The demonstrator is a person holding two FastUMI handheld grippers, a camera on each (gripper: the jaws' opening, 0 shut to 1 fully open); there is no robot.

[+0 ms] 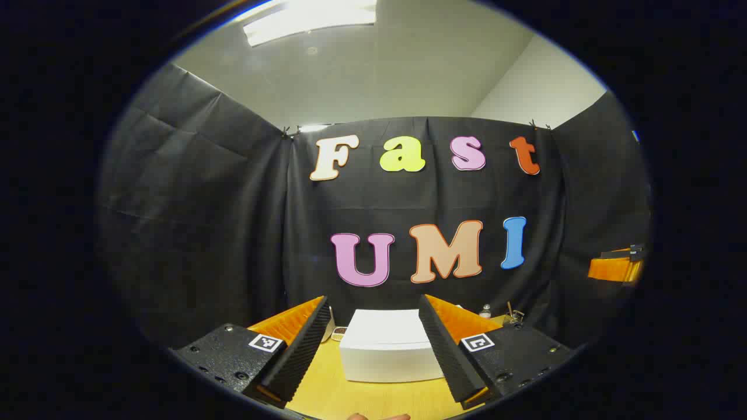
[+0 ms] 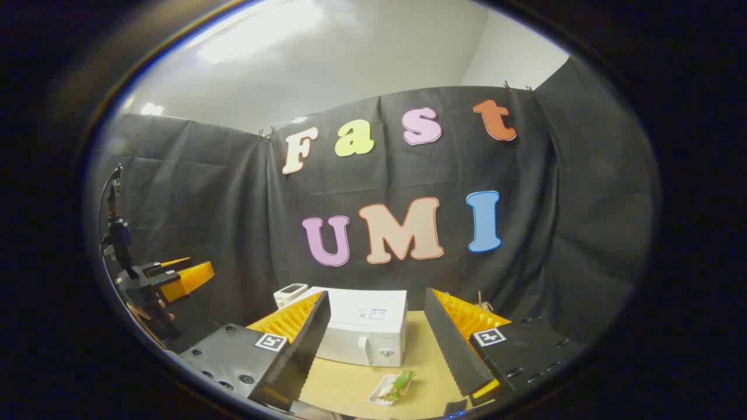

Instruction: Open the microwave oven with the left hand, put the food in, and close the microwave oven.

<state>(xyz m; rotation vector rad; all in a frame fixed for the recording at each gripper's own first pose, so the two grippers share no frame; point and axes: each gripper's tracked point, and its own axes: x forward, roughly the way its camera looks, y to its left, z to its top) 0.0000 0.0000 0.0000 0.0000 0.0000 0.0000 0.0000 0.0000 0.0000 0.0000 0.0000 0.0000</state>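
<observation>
White and boxy, the microwave oven (image 2: 365, 326) sits shut on a pale wooden table (image 2: 344, 385), in front of a black cloth wall; every place below is given relative to this oven. In the right gripper view, the food (image 2: 394, 386), a small tray holding something green, lies on the table just in front of the oven's control-panel end, apart from it. The right gripper (image 2: 378, 344) hangs above the table on the near side of the oven, its 2 fingers spread wide with nothing between them, and the food sits low between those fingers, slightly ahead. In the left gripper view, the left gripper (image 1: 373, 344) faces the oven (image 1: 388, 345) squarely from the near side, also spread wide and empty, with the oven framed straight ahead between its fingers. The oven's long axis runs side to side across both views. Judging from this, opening the door comes first, and the left gripper is well lined up for it, though it is not touching the oven.
</observation>
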